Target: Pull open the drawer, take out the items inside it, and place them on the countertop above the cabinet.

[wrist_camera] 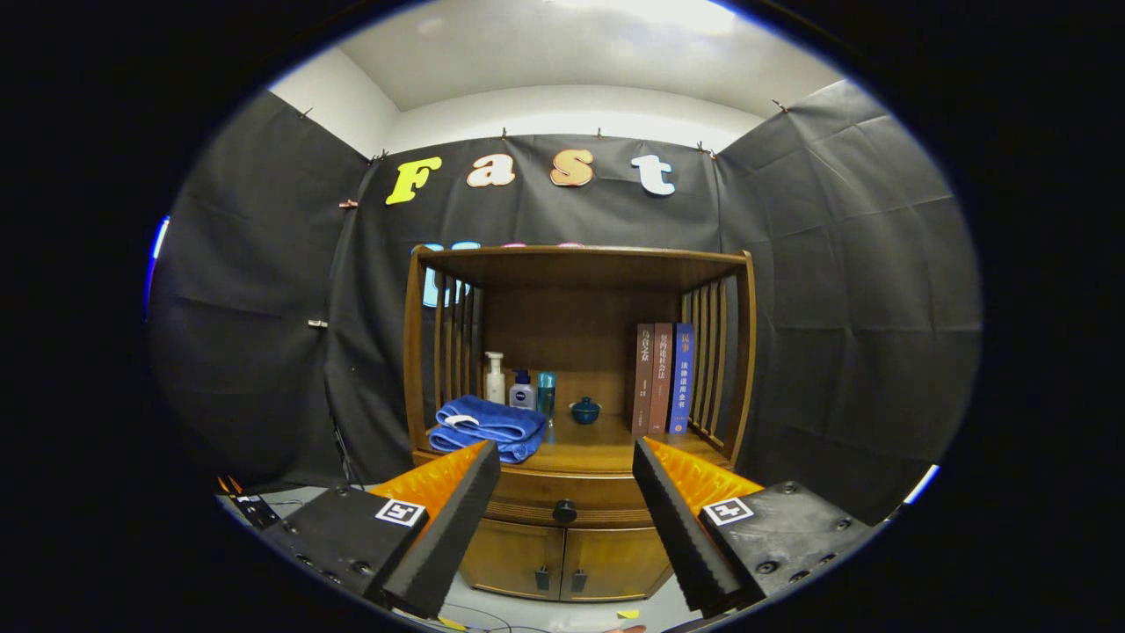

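Fingers: two long ridged fingers of the gripper stand wide apart, clamped on nothing; the gap frames the drawer front, which reads as lining up for a reach at the knob.
Drawer: wide brown wooden drawer sits shut, flush under the countertop, beyond the fingers and well apart from them; whatever it holds is hidden.
Knob: small round dark knob sits mid-front of the drawer, between the two fingers in line of sight, the one place to pull from.
Cabinet: brown wooden cabinet with slatted sides stands against the far booth wall, facing the gripper squarely.
Doors: two lower wooden cabinet doors with small dark pulls are closed below the drawer.
Countertop: wooden desk surface above the drawer has bare room in its near middle, likely the spot for the items.
Towel: folded blue cloth towel lies on the near left of the desk.
Bottles: white pump bottle, small white bottle with a dark label and slim teal bottle stand behind the towel, tucked to the far left.
Bowl: small dark blue lidded bowl sits far centre.
Books: three upright books, two brown and one blue, lean against the right slats, which keep them standing.
Stage: judged as the approach; the pull is not yet begun.
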{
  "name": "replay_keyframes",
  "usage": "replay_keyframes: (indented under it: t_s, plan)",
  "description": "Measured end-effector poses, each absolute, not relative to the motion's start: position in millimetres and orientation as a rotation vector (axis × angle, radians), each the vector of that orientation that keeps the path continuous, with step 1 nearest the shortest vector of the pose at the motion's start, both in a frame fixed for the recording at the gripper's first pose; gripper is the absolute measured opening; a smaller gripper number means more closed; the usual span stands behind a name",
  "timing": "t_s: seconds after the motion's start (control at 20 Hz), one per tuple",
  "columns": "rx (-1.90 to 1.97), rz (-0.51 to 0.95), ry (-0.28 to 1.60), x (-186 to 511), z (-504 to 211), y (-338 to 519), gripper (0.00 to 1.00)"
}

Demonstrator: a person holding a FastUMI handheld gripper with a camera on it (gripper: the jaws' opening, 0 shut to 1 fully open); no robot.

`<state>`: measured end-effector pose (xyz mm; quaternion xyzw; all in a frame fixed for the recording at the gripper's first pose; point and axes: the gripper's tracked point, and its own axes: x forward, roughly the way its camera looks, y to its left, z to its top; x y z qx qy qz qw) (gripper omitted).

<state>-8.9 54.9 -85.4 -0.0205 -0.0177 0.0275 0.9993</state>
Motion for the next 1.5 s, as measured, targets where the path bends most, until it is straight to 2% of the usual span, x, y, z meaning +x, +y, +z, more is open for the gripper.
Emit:
replay_keyframes:
  t_s: [0.4, 1.1, 1.2, 1.4, 1.5]
  plan:
    - [-0.106, 0.051, -0.025, 29, -172, 63, 0.99]
    - [0.05, 0.03, 0.209, 176, -315, 61, 0.99]
    - [0.045, 0.037, 0.253, 190, -332, 65, 0.92]
    - [0.058, 0.029, 0.241, 198, -338, 64, 0.53]
    - [0.066, 0.037, 0.234, 195, -337, 65, 0.44]
